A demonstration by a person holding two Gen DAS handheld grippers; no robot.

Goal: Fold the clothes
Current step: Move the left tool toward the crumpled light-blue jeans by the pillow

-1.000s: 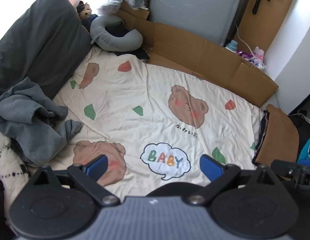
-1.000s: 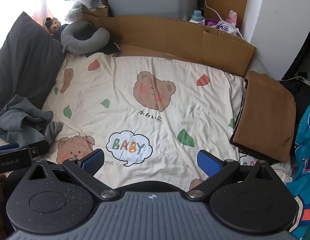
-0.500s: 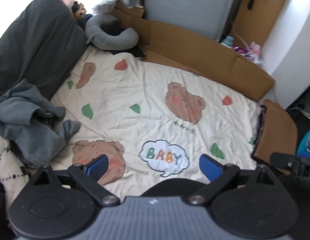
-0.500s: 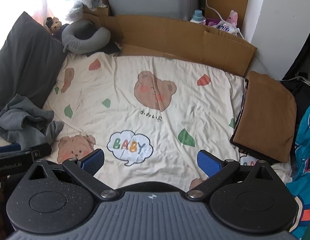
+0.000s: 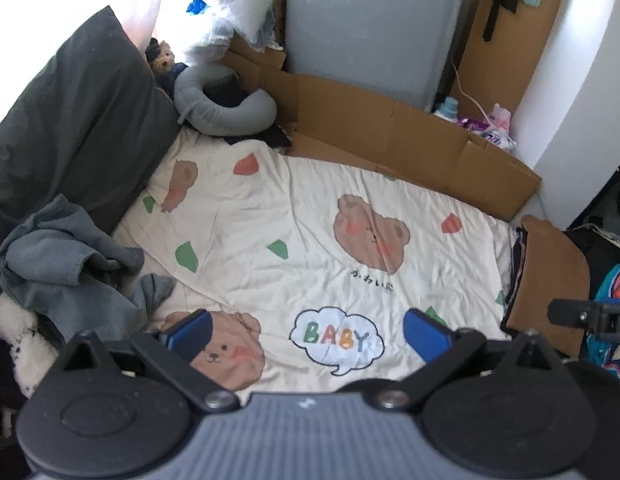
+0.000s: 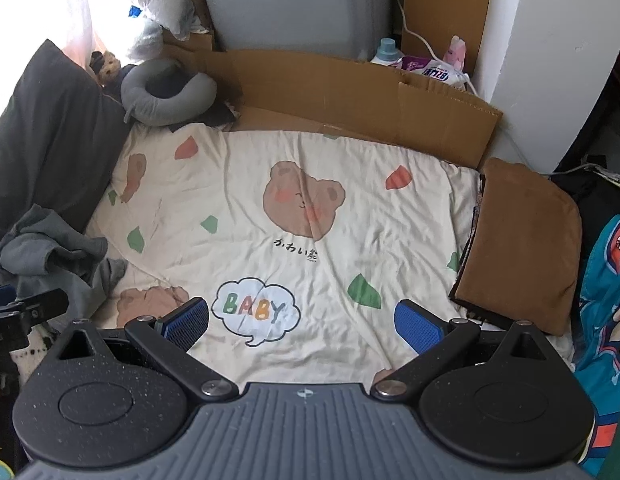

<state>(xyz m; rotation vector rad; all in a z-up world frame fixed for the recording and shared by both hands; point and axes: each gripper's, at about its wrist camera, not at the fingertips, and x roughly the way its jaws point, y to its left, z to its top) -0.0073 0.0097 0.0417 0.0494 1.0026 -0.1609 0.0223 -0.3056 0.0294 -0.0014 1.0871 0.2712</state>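
A crumpled grey garment (image 5: 65, 264) lies at the left edge of the bed; it also shows in the right wrist view (image 6: 49, 252). A folded brown garment (image 6: 518, 244) rests at the right edge of the bed, and it shows in the left wrist view (image 5: 550, 272) too. My left gripper (image 5: 305, 334) is open and empty above the near part of the sheet. My right gripper (image 6: 301, 320) is open and empty, hovering over the "BABY" print. Neither gripper touches any clothing.
A cream bear-print sheet (image 6: 245, 184) covers the bed. A dark pillow (image 5: 69, 136) leans at the left, a grey neck pillow (image 6: 165, 92) lies at the back, and cardboard (image 6: 350, 92) lines the far edge. Colourful fabric (image 6: 606, 280) lies on the right.
Both grippers stay open and empty. The left wrist view has tilted up and shifted slightly, showing more of the back wall. The right gripper has barely moved.
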